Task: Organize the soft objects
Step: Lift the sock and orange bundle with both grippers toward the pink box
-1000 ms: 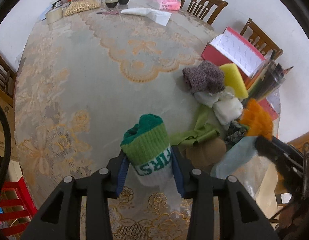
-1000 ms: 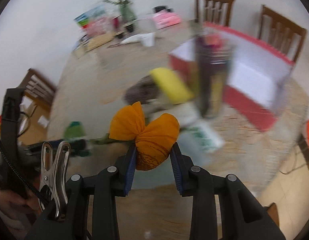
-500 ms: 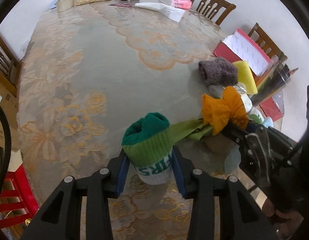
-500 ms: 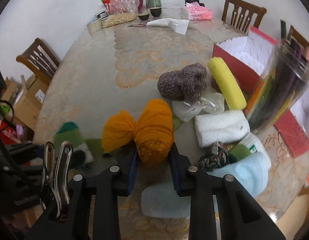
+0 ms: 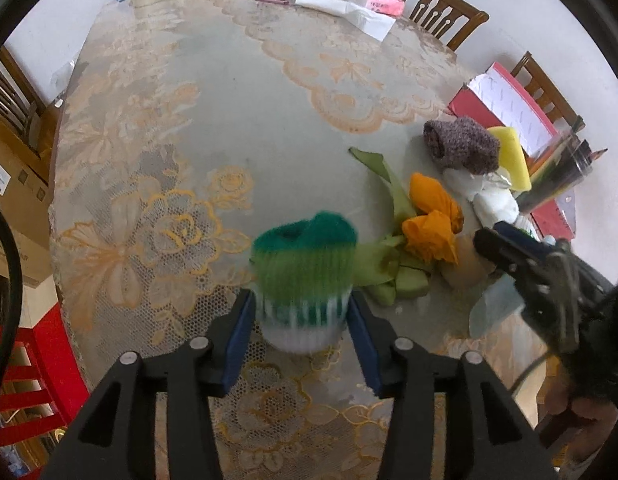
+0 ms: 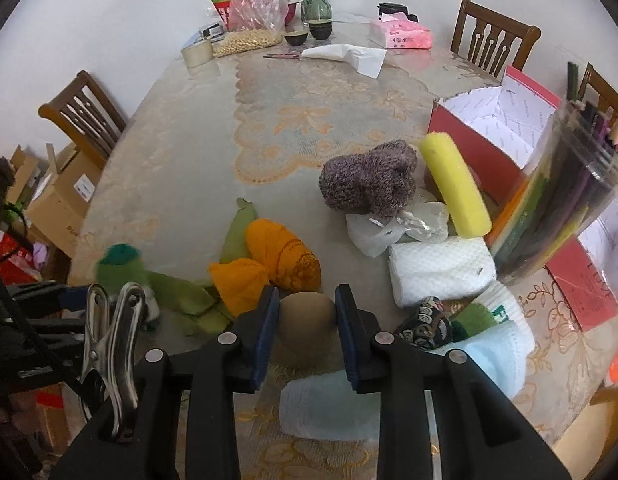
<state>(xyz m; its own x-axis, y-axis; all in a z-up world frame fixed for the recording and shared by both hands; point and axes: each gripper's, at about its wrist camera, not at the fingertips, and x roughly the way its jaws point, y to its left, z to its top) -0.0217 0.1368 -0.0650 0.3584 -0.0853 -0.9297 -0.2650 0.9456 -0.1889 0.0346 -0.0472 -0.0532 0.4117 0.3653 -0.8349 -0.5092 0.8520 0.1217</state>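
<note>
A rolled green-and-white sock [image 5: 305,264] stands on the lace tablecloth between the fingers of my left gripper [image 5: 301,296]. Its jaws are opening, and the pads no longer press on the sock, which is blurred. The orange cloth bundle [image 6: 281,256] lies on the table on a green cloth [image 6: 181,292], just past the left fingertip of my right gripper [image 6: 307,292]. That gripper's jaws stand partly apart and grip nothing I can see. A tan round thing [image 6: 307,316] lies under them and shows through the gap. In the left wrist view the right gripper [image 5: 485,240] sits beside the orange bundle [image 5: 433,220].
To the right lie a grey woolly roll [image 6: 369,184], a yellow sponge [image 6: 455,188], a white roll [image 6: 437,272] and a pale blue cloth [image 6: 329,408]. An open red box [image 6: 489,120] and a jar of pencils [image 6: 561,200] stand behind. Chairs ring the table.
The orange bundle has left my right gripper's jaws and now lies on the table by the green cloth. My left gripper's jaws have widened off the sock.
</note>
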